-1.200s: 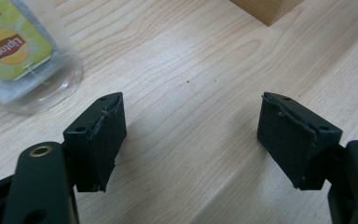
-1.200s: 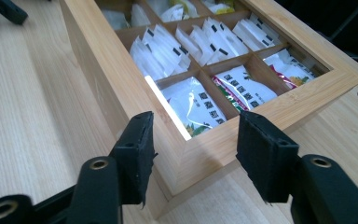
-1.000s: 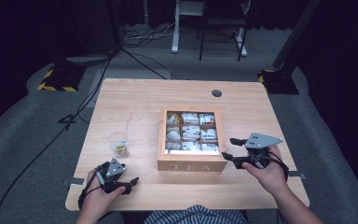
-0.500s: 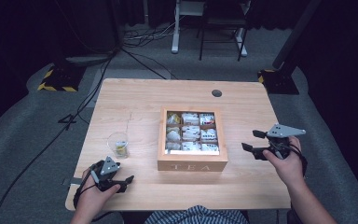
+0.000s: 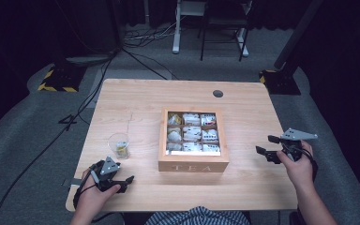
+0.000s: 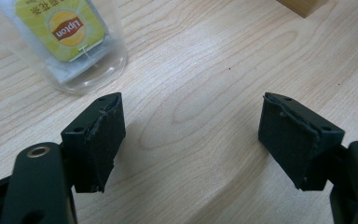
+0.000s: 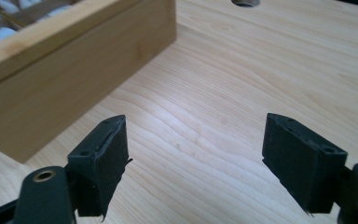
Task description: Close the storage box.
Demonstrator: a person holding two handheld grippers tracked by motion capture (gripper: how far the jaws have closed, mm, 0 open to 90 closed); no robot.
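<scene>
Your right claw [image 5: 268, 146] has just been opening and is standing wide and empty right of the tea box [image 5: 193, 161]; your left claw [image 5: 122, 180] is gaping empty near the glass [image 5: 119, 145] holding a teabag [image 6: 67, 28]; judging by this, you are resting between picks; next reach into the box

The front wall of the wooden tea box [image 5: 193, 167] bears the word "TEA" in pale capital letters, seen in the high view. In the left gripper view, the yellow tag of the tea bag [image 6: 67, 30] inside the clear glass [image 6: 95, 70] carries the red "Lipton" logo, upside down; the small print on the tag is too fine to read.
</scene>
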